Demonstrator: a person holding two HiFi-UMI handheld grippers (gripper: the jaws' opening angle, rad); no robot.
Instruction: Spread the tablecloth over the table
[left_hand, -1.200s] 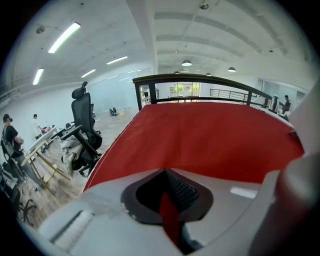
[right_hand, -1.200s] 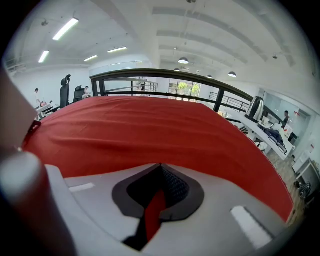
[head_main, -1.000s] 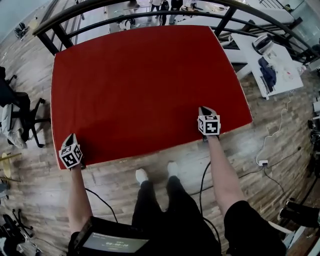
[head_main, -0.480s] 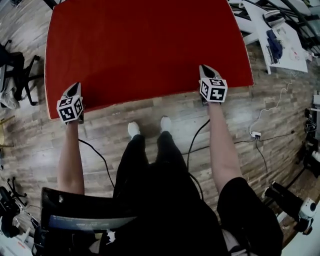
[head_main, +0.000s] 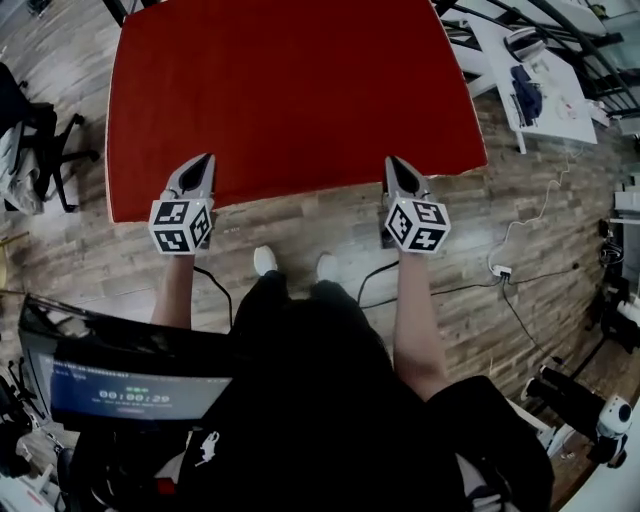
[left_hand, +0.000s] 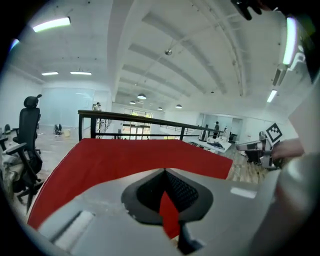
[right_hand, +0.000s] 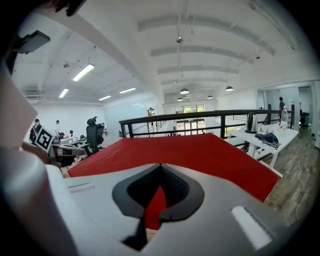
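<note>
The red tablecloth (head_main: 290, 90) lies flat over the whole table, with a thin pale table rim showing at its left edge. My left gripper (head_main: 203, 160) hangs above the cloth's near edge, right of the near left corner. Its jaws are shut with nothing in them. My right gripper (head_main: 392, 162) hangs over the same edge further right, also shut and empty. In the left gripper view the cloth (left_hand: 125, 155) stretches ahead of the gripper (left_hand: 164, 171). The right gripper view shows the cloth (right_hand: 200, 150) beyond the gripper (right_hand: 160, 166); only cloth and floor show through its jaw slit.
A black railing (left_hand: 130, 117) runs behind the table's far side. A black office chair (head_main: 40, 130) stands left of the table, a white desk (head_main: 540, 90) at the right. Cables and a power strip (head_main: 500, 270) lie on the wooden floor. My feet (head_main: 265, 262) stand near the table's edge.
Both grippers have risen off the cloth's near edge and drawn closer together; the left one has left the near left corner. The cloth has stayed flat.
</note>
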